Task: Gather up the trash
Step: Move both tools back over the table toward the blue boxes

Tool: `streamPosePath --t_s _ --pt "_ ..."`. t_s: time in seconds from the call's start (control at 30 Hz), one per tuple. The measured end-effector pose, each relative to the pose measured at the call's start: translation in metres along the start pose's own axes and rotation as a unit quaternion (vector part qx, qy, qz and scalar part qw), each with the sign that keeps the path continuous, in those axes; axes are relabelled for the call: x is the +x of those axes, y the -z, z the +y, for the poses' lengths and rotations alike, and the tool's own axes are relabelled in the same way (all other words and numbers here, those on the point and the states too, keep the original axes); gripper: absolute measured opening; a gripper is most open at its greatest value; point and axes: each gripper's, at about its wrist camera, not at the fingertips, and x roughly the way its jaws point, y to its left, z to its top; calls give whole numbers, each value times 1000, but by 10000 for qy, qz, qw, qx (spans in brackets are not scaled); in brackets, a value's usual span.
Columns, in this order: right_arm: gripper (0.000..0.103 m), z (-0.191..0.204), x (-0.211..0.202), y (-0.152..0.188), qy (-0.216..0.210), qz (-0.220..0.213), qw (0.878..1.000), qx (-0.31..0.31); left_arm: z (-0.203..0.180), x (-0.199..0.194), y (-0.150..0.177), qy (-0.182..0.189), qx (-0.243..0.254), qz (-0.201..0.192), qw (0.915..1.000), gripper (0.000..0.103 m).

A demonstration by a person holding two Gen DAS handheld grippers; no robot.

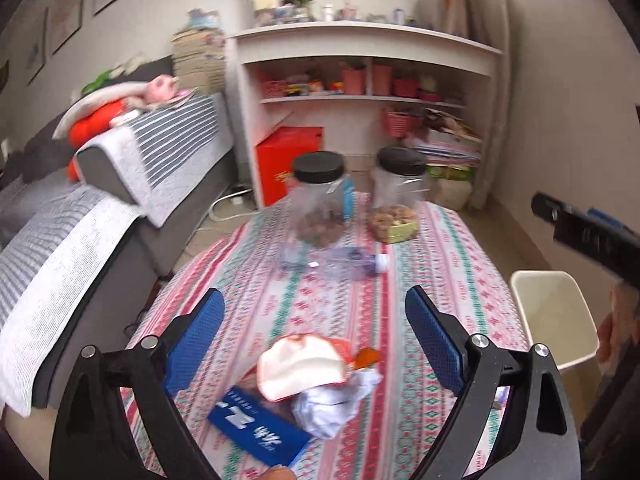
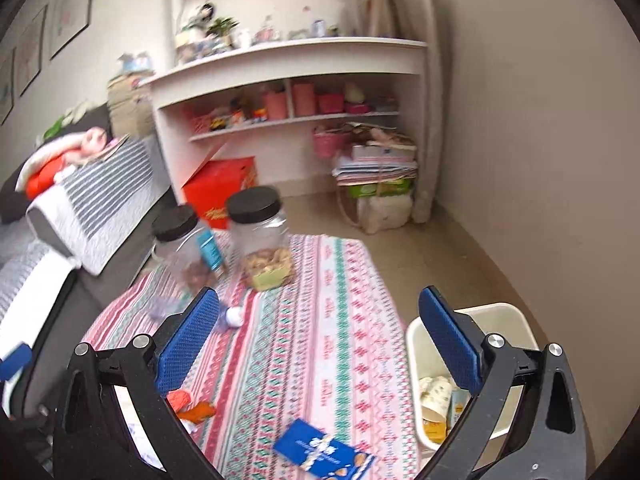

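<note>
Between the blue pads of the left gripper (image 1: 314, 344): nothing gripped, jaws spread wide. Below that gap, at 6 o'clock in the left wrist view, a cluster of trash on the patterned tablecloth (image 1: 432, 264): white-and-red wrapper (image 1: 300, 364), crumpled white paper (image 1: 332, 404) touching it at 5 o'clock, orange scrap (image 1: 368, 356) at 3 o'clock, flat blue carton (image 1: 260, 432) at 7 o'clock. None of these touched by the pads. Further out at 12 o'clock, a clear plastic bottle (image 1: 340, 264) lying on its side, white cap toward 3 o'clock. Behind it, two black-lidded jars (image 1: 320, 196), standing upright. At 3 o'clock, off the table edge, cream waste bin (image 1: 556, 320); above it, part of the other gripper, dark and blurred.

Between the pads of the right gripper (image 2: 320, 340): likewise wide apart, nothing held. At 6 o'clock in the right wrist view, a blue packet (image 2: 324, 452) flat on the cloth. At 4 o'clock, the bin again, holding discarded packaging (image 2: 436, 396). At 12 o'clock, white shelving (image 2: 288, 60) against the wall; at 9 o'clock, striped sofa cover (image 2: 104, 196).
</note>
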Motion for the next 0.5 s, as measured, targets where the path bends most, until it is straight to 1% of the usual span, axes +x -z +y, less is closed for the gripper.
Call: streamPosePath --t_s 0.13,0.2,0.3,0.5 --pt "96 43 5 13 -227 88 9982 -546 40 8 8 -208 -499 396 9978 89" --pt "96 59 9 19 -347 185 9967 -709 58 9 12 -219 -764 556 9953 89" --pt "96 75 13 25 -418 287 9950 -862 79 9 16 -268 -1070 711 9914 89" --pt "96 88 21 32 -490 463 9930 -972 96 8 22 -457 -1220 868 9877 89"
